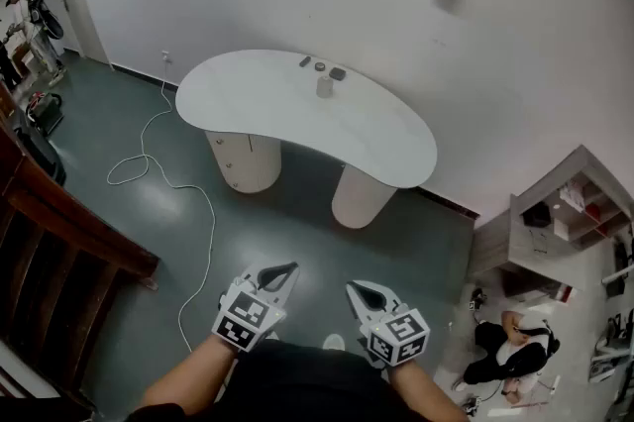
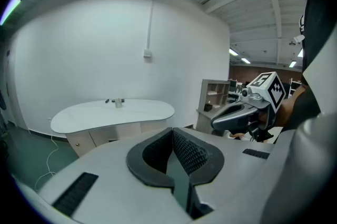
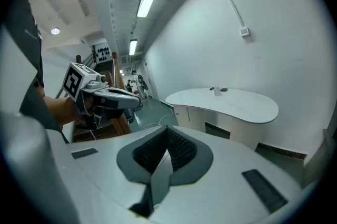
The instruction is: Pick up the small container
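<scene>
The small container (image 1: 325, 86) is a pale little cylinder standing upright near the back edge of a white kidney-shaped table (image 1: 386, 138), far ahead of me. It also shows as a tiny shape in the left gripper view (image 2: 118, 103) and the right gripper view (image 3: 216, 91). My left gripper (image 1: 290, 267) and right gripper (image 1: 353, 288) are held side by side close to my body, well short of the table. Both have their jaws together with nothing between them, as each gripper's own view shows (image 2: 172, 131) (image 3: 167, 128).
Three small dark items (image 1: 319, 66) lie beside the container. A white cable (image 1: 149, 162) trails across the grey floor left of the table. A wooden railing (image 1: 69, 222) runs along the left. An open shelf unit (image 1: 565, 212) and a crouching person (image 1: 510, 341) are at the right.
</scene>
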